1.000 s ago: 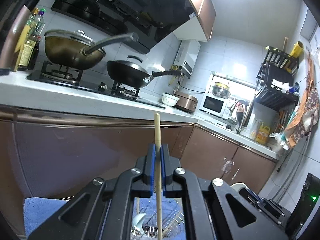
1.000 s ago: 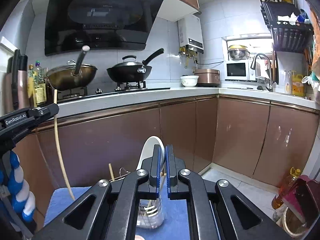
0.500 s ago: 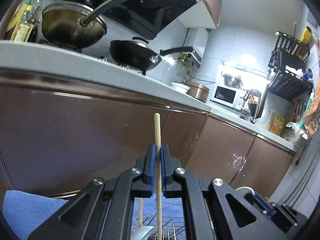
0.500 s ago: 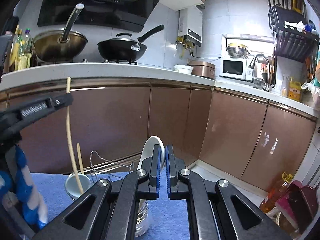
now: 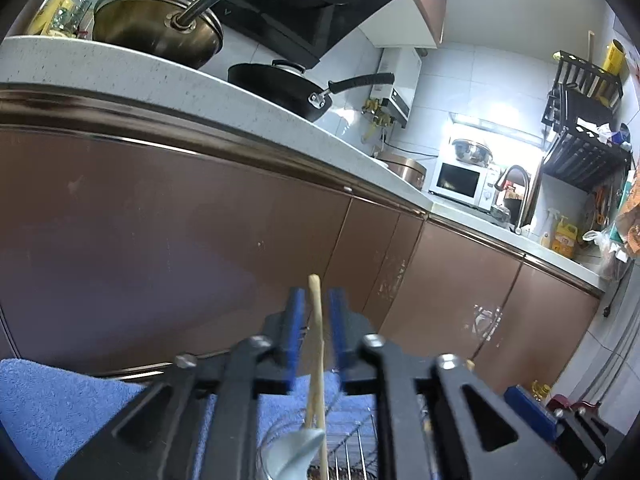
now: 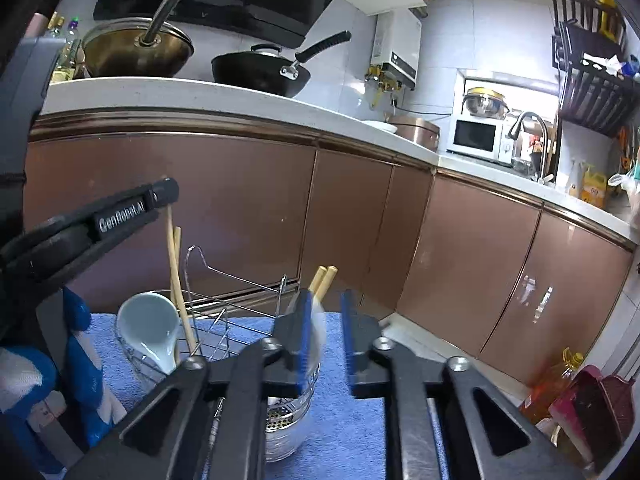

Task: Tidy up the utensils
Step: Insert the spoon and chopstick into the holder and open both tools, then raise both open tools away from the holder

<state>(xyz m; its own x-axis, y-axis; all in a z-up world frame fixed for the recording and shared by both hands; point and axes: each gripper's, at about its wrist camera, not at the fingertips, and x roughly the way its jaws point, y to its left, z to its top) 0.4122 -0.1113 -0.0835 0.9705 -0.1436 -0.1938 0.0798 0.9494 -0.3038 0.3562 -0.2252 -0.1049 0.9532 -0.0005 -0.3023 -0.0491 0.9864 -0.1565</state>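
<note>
While both tongs stand spread, the entry reads thus. Left gripper (image 5: 313,332): blue pads parted either side of a wooden chopstick (image 5: 316,344), not pressing it; its lower end sits beside a pale spoon (image 6: 149,330) in the wire rack's cup (image 6: 140,356). Right gripper (image 6: 325,332): parted, nothing held, above a perforated steel holder (image 6: 289,420) with two chopsticks (image 6: 323,277). Blue towel (image 6: 352,424) beneath. Beyond: brown cabinets (image 6: 248,200). Step, by my judgement: release. Next: lift both clear without snagging.

Blue towel (image 6: 352,432); pale wooden chopstick (image 5: 317,344).
</note>
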